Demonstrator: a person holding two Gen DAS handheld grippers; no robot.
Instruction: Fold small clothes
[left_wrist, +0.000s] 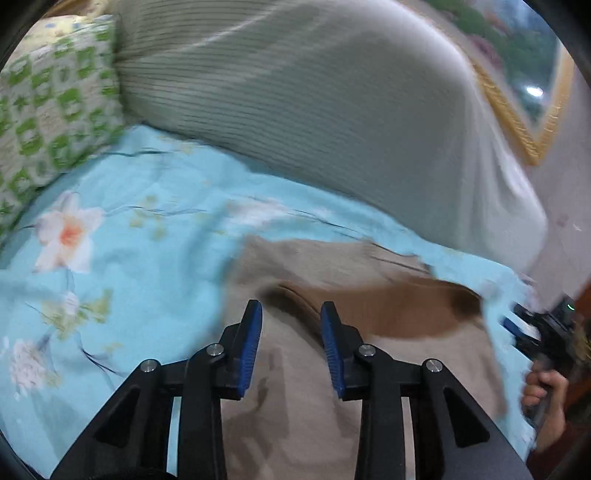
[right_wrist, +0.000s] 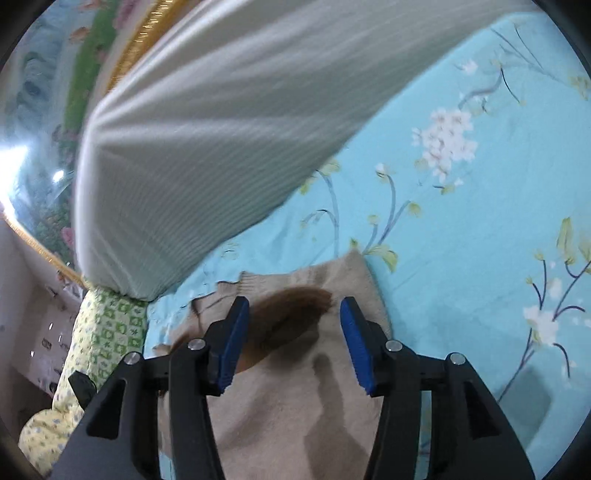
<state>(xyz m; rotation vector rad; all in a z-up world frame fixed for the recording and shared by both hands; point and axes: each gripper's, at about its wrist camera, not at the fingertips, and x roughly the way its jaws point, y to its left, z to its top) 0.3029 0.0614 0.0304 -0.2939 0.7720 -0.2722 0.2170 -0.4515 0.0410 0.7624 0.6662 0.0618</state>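
Item: beige knit garment (left_wrist: 332, 369), lying flat on the blue floral bedsheet (left_wrist: 110, 184), brown neckline (left_wrist: 406, 314) toward twelve o'clock. 
Left gripper (left_wrist: 291, 347): jaws parted, nothing between them; the garment lies directly beneath, its collar running from twelve toward three o'clock. 
Right gripper (right_wrist: 291, 343): jaws wide apart and empty, straddling the neckline at twelve o'clock. 
Both look equally near, one at each collar end.

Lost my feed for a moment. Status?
Left tongs open, right tongs open, both empty. Beige garment lying on the blue sheet. Striped pillow behind, not obstructing.
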